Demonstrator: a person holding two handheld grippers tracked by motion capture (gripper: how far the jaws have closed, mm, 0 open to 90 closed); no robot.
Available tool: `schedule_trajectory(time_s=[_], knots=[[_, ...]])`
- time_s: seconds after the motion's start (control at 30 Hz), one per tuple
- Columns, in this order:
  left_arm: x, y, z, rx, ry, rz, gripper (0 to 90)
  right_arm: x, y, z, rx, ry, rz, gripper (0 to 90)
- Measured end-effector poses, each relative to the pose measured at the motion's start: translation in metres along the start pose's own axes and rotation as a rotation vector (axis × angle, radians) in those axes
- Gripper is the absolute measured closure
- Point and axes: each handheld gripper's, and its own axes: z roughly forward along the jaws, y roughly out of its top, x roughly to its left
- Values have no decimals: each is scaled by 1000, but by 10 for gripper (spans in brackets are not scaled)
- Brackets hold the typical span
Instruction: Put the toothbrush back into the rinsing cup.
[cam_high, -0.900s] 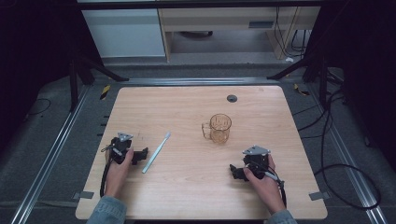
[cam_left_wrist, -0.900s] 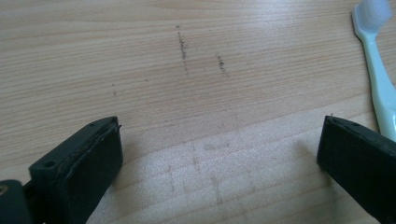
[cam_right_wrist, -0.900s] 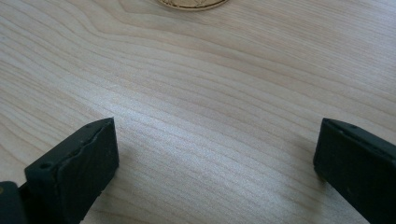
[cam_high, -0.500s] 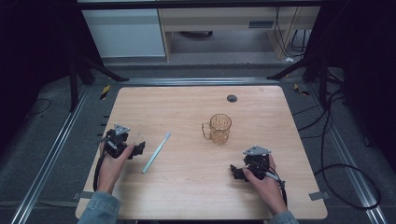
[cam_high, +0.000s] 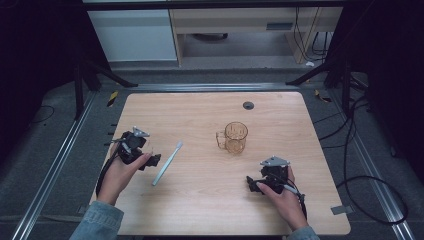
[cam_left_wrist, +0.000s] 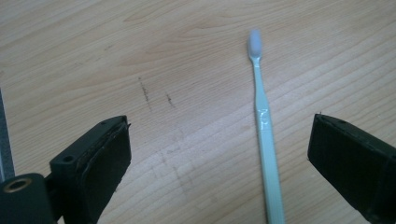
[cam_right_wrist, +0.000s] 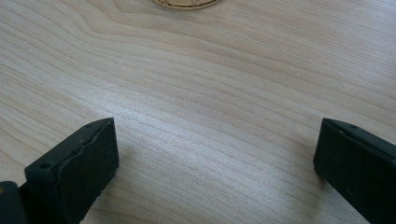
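Note:
A pale blue-green toothbrush (cam_high: 167, 163) lies flat on the wooden table (cam_high: 200, 115), bristle end pointing away from the person. My left gripper (cam_high: 150, 161) is held just left of it, open. In the left gripper view the toothbrush (cam_left_wrist: 264, 126) lies between the wide-spread jaws, nearer the right one, untouched. A clear amber cup (cam_high: 234, 137) with a handle stands upright near the table's middle. My right gripper (cam_high: 250, 183) rests low at the front right, open with bare wood between its jaws. The cup's base (cam_right_wrist: 187, 3) shows at the top edge of the right gripper view.
A small dark round grommet (cam_high: 248, 105) sits in the table near its far edge. Cables (cam_high: 372, 175) trail on the floor to the right. Metal rails (cam_high: 55, 165) run along both sides of the table.
My left gripper has shifted slightly left and away from the person, and turned toward the toothbrush. The right gripper, cup and toothbrush have stayed put.

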Motion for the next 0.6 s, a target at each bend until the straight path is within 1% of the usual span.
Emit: schedule_trajectory(time_s=[0.1,0.2,0.3,0.4,0.5,0.6], knots=[[-6,5,0,30,-20,18,56,0,1,1,-1,-3,9,4],[-12,13,0,67,-30,56,58,0,2,2,-1,-11,17,4],[-17,19,-2,80,-36,71,73,0,2,3,-1,-14,19,4],[-24,27,-3,93,-48,97,74,1,3,3,-2,-17,21,4],[-27,32,0,93,-57,102,83,1,3,3,-3,-22,28,4],[-33,36,4,104,-69,121,95,2,3,3,-2,-23,31,4]])
